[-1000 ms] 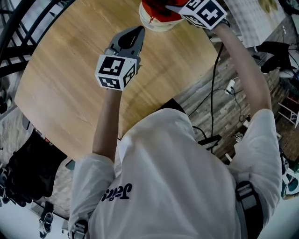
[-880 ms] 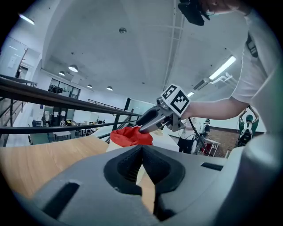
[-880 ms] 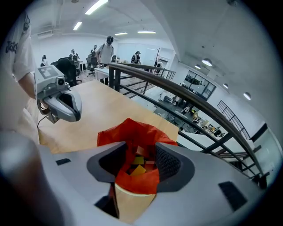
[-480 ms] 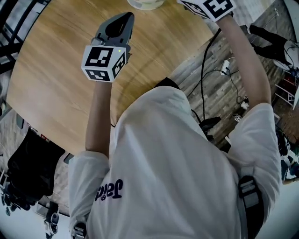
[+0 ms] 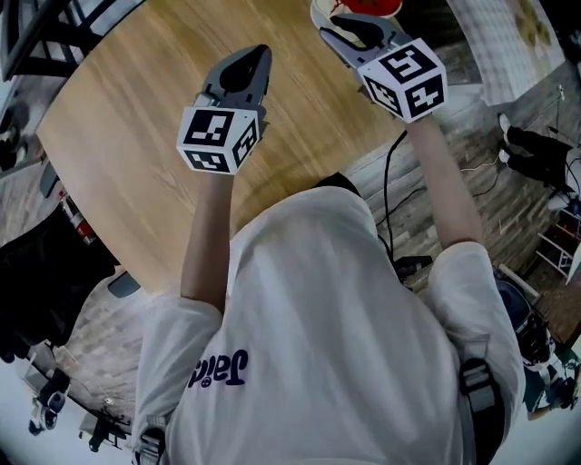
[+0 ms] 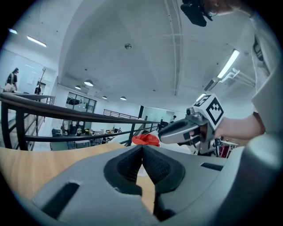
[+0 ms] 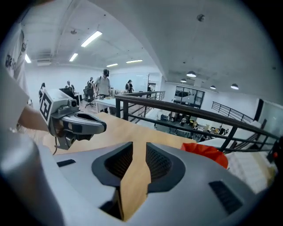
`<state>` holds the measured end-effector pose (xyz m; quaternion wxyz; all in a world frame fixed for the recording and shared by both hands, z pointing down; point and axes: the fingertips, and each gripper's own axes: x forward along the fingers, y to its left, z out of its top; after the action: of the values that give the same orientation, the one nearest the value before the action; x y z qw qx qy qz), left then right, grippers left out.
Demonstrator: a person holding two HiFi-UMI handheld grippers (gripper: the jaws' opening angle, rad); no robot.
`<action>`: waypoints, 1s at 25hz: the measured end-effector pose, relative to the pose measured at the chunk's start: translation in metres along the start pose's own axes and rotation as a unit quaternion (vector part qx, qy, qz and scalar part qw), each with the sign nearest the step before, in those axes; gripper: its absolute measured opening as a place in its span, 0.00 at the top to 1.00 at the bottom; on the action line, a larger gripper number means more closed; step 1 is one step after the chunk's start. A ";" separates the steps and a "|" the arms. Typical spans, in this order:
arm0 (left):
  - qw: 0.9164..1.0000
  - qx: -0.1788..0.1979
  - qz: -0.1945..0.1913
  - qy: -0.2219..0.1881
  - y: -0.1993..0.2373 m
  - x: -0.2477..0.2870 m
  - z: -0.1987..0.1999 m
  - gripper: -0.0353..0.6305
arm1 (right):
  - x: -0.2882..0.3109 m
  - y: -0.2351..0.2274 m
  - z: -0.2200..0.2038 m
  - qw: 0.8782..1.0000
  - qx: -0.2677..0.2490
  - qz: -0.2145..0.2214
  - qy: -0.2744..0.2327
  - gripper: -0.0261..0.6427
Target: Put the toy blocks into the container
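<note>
Container (image 5: 316, 13) was cropped in the head view, but shown just right of the right claw (image 7: 139, 149), narrowly parted, empty, lately closing; left claw (image 6: 142, 149) was pressed together.

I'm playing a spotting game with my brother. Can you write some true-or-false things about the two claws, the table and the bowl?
1. The table is wooden. True.
2. The right claw is holding a toy block. False: its jaws have just been closing, but they stand a little apart with nothing between them.
3. The left claw is shut. True: its tips meet and it holds nothing.
4. The marker cubes on the claws are red. False: they are black and white.
5. Something red sits in the container at the table's far edge. True.
</note>
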<state>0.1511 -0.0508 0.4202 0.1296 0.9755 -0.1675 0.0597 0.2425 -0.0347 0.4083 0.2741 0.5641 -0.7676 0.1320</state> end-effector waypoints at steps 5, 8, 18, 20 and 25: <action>0.998 0.018 0.052 -0.021 0.012 -0.058 0.013 0.94 | 0.007 0.061 0.013 0.994 0.084 0.002 -0.067 0.87; 0.996 0.025 0.076 -0.035 0.010 -0.090 0.017 0.94 | 0.004 0.095 0.022 0.990 0.099 -0.007 -0.100 0.89; 0.987 0.050 0.132 -0.072 0.007 -0.174 0.027 0.94 | -0.017 0.170 0.046 0.980 0.093 -0.047 -0.172 0.91; 0.985 0.065 0.142 -0.079 0.004 -0.183 0.030 0.94 | -0.022 0.176 0.048 0.976 0.101 -0.060 -0.186 0.91; 0.978 0.085 0.168 -0.094 -0.002 -0.196 0.037 0.94 | -0.037 0.186 0.051 0.964 0.106 -0.118 -0.212 0.93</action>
<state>-0.0292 0.0021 0.3531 0.0179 0.9421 -0.3348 0.0028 0.0617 0.0299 0.3660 0.0579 0.6918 -0.7176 0.0566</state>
